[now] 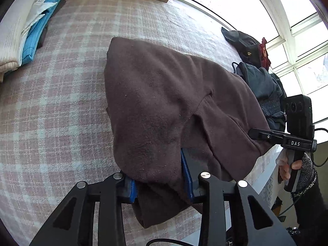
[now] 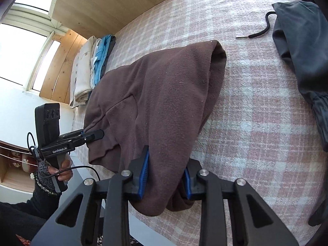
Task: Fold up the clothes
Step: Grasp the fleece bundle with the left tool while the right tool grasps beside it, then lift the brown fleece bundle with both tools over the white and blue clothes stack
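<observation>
Plaid pink-and-white bedding covers the bed, and on it, at the centre of both views, lies the brown fleece garment, its far part resting on the cover while the near edge is lifted. The left tool is clamped on that near edge, blue pads pressing fabric from both sides; the right tool grips another bunch of the same edge in the same way, so both are closed on the garment and it hangs between them in loose folds. Judging by its humped, uneven lie, this piece is only partly folded and needs laying flat and doubling over. At ten o'clock in the left wrist view sits a stack of folded clothes, cream, white and blue, which suggests several items are finished. At two o'clock a heap of dark clothes waits unfolded near the window, so a fair share remains.
</observation>
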`<state>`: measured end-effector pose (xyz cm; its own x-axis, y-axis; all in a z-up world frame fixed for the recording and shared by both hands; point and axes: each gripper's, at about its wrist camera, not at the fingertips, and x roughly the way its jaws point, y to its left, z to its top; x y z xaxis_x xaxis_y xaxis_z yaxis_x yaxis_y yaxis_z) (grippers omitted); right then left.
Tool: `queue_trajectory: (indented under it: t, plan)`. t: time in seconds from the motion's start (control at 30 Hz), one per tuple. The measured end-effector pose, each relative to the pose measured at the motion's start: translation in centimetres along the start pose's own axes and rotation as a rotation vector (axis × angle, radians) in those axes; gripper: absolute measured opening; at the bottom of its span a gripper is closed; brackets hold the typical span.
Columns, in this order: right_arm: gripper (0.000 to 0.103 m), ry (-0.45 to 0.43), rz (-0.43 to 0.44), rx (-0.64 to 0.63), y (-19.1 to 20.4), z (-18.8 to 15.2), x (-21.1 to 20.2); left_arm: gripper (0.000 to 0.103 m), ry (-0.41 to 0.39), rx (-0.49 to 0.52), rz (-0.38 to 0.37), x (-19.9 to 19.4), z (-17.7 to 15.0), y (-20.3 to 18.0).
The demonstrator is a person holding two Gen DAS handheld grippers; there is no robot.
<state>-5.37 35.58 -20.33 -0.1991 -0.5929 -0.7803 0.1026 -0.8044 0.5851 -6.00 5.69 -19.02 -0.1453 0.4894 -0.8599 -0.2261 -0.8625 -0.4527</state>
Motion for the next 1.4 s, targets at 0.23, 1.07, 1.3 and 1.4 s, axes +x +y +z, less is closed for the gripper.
queue_trajectory:
  t: [0.23,1.07,1.3,1.4]
  plan:
    - [0.033,0.006,0.040,0.025,-1.1,-0.5,0.9,0.030,-0.011,-0.007,-0.006,0.0,0.0,-0.2]
    - [0.026,-0.223,0.185,-0.332,14.1,2.7,-9.3,0.023,-0.339,0.082,0.042,-14.4,-0.1,-4.0]
    - [0.026,-0.286,0.200,-0.437,24.2,6.8,-5.9,0.023,-0.436,0.118,0.092,-21.9,1.9,2.3]
    - [0.026,-0.301,0.216,-0.454,29.0,9.1,-2.6,0.023,-0.463,0.136,0.151,-25.3,3.3,6.5]
